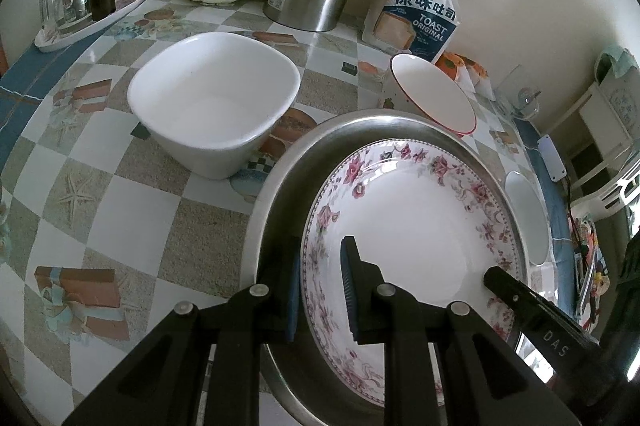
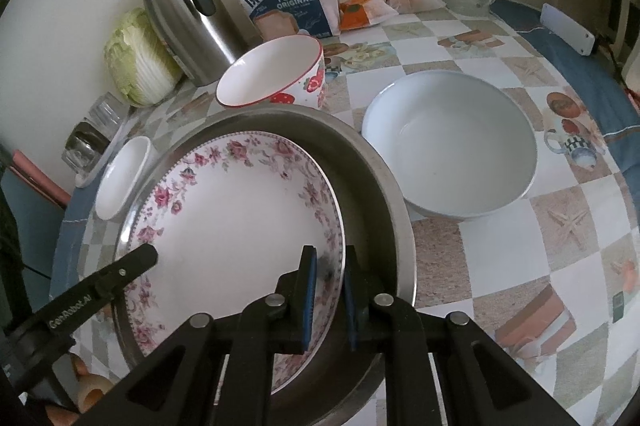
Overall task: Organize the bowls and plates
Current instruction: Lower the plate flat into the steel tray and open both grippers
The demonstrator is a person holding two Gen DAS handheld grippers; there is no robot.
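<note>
Bottom of both frames: left tongs [image 1: 320, 290] straddle the floral plate [image 1: 412, 226] rim, pads spread slightly, while right tongs [image 2: 330, 290] pinch the opposite rim. The plate lies tilted inside the steel basin [image 2: 372, 162]. Beyond, upper left in the left view, the square white bowl [image 1: 212, 98] stands empty; the strawberry bowl [image 2: 276, 74] leans on the basin; the round white bowl [image 2: 452, 146] sits empty on the surface [image 2: 500, 258].

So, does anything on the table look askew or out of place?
Yes. The floral plate sits tilted inside the steel basin, off to one side, each gripper straddling its rim. The strawberry bowl also leans. Nothing looks spilled or broken.
</note>
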